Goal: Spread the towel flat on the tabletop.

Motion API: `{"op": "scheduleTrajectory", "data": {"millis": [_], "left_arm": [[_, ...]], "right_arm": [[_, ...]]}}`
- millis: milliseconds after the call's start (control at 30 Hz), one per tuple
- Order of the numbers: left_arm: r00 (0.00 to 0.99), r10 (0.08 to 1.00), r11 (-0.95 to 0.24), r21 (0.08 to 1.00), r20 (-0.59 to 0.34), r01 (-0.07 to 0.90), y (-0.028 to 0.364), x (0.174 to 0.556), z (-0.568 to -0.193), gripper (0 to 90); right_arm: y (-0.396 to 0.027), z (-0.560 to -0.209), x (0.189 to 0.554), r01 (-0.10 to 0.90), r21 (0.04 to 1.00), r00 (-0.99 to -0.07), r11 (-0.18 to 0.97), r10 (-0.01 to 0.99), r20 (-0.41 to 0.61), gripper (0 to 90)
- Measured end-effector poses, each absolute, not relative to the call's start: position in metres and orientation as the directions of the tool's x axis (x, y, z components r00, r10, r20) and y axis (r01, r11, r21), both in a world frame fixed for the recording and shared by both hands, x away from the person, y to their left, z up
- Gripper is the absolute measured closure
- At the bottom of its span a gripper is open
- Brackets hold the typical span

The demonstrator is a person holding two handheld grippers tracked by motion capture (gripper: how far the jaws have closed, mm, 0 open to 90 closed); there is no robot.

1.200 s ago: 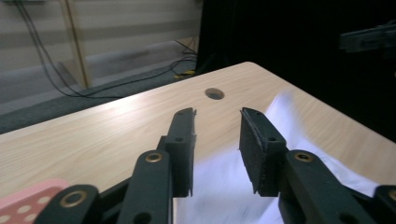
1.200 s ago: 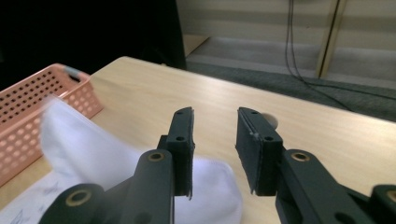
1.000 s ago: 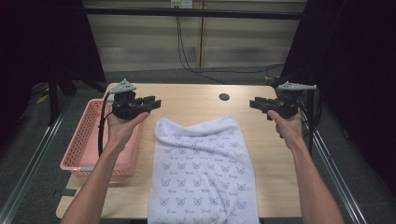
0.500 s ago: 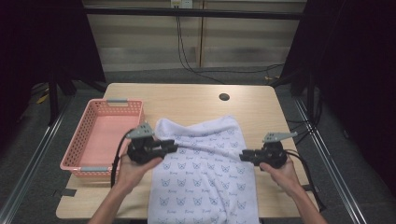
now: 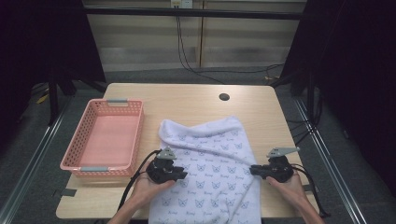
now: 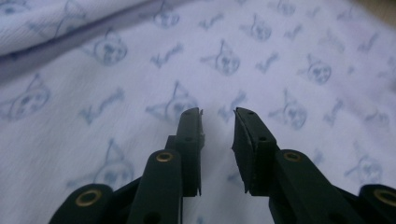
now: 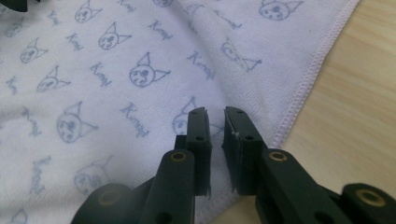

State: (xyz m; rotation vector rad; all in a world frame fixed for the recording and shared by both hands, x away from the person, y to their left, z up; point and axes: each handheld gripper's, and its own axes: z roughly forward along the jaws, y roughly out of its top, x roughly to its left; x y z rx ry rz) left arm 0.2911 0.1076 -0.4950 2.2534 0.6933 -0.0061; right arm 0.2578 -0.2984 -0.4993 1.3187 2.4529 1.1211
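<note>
The towel (image 5: 212, 168) is lying spread on the near half of the wooden table (image 5: 187, 100), its near end hanging over the front edge and a soft fold crossing its far part. It is a white terry cloth, printed all over with small blue cat faces and script words, with a stitched hem along the side.

The left gripper (image 5: 180, 175) is hovering low over the towel's left part, and its jaws have just been closing; they are standing a narrow gap apart with nothing between them. The right gripper (image 5: 254, 170) is sitting at the right hem, its jaws closing too, nearly together, and no cloth seems pinched yet.

To do this grasp well, I think each tip should be pressing down into the cloth first, so that a ridge rises between the pads, and both sides should be gripping at matching heights.

A pink plastic basket (image 5: 77, 161) with a lattice wall is standing just to the left.
</note>
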Motion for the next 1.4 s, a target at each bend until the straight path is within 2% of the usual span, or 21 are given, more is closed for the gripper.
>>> {"op": "scheduleTrajectory", "data": {"millis": [167,267,333,367,600,700,800,967,1033,1100,1133,1167,1300,1400], "left_arm": [[0.867,0.456,-0.573,0.680,-0.200,0.458,0.111,0.276,-0.496,72.8],[0.876,0.438,-0.573,0.689,-0.202,0.445,0.116,0.261,-0.497,72.8],[0.862,0.444,-0.559,0.676,-0.245,0.480,0.120,0.251,-0.496,72.8],[0.869,0.433,-0.569,0.676,-0.239,0.469,0.122,0.244,-0.496,72.8],[0.884,0.376,-0.573,0.680,-0.279,0.458,0.139,0.223,-0.497,73.4],[0.881,0.374,-0.575,0.672,-0.290,0.466,0.141,0.225,-0.496,72.6],[0.865,0.414,-0.544,0.685,-0.283,0.485,0.141,0.234,-0.493,66.4],[0.821,0.501,-0.458,0.720,-0.275,0.521,0.149,0.261,-0.483,61.9],[0.800,0.536,-0.452,0.709,-0.270,0.542,0.148,0.269,-0.483,61.9],[0.818,0.518,-0.465,0.720,-0.251,0.515,0.141,0.275,-0.481,63.2],[0.818,0.518,-0.465,0.720,-0.251,0.515,0.141,0.275,-0.481,64.4],[0.821,0.544,-0.485,0.732,-0.176,0.478,0.135,0.281,-0.481,64.3],[0.801,0.543,-0.436,0.731,-0.250,0.524,0.133,0.297,-0.485,62.3],[0.799,0.547,-0.430,0.735,-0.251,0.525,0.129,0.307,-0.488,59.8]], "right_arm": [[-0.307,-0.497,0.236,0.670,0.655,-0.608,0.351,0.765,0.213,76.9],[-0.305,-0.495,0.228,0.674,0.649,-0.617,0.354,0.753,0.230,66.7],[-0.301,-0.495,0.225,0.658,0.647,-0.643,0.384,0.734,0.219,63.1],[-0.299,-0.495,0.224,0.654,0.647,-0.653,0.391,0.723,0.223,60.5],[-0.291,-0.495,0.218,0.647,0.641,-0.690,0.412,0.674,0.263,60.5],[-0.290,-0.493,0.211,0.648,0.631,-0.698,0.428,0.664,0.266,60.6],[-0.290,-0.492,0.212,0.650,0.636,-0.689,0.416,0.676,0.261,60.0],[-0.298,-0.480,0.224,0.615,0.735,-0.642,0.287,0.723,0.255,59.5],[-0.300,-0.477,0.230,0.613,0.753,-0.621,0.240,0.735,0.271,57.4],[-0.300,-0.477,0.237,0.622,0.746,-0.611,0.237,0.742,0.274,51.3],[-0.300,-0.477,0.237,0.622,0.746,-0.611,0.237,0.742,0.274,51.3],[-0.297,-0.477,0.247,0.620,0.743,-0.607,0.252,0.754,0.251,46.9],[-0.292,-0.475,0.261,0.609,0.755,-0.609,0.244,0.753,0.248,45.7],[-0.287,-0.476,0.272,0.614,0.750,-0.612,0.245,0.749,0.256,46.0]]}}
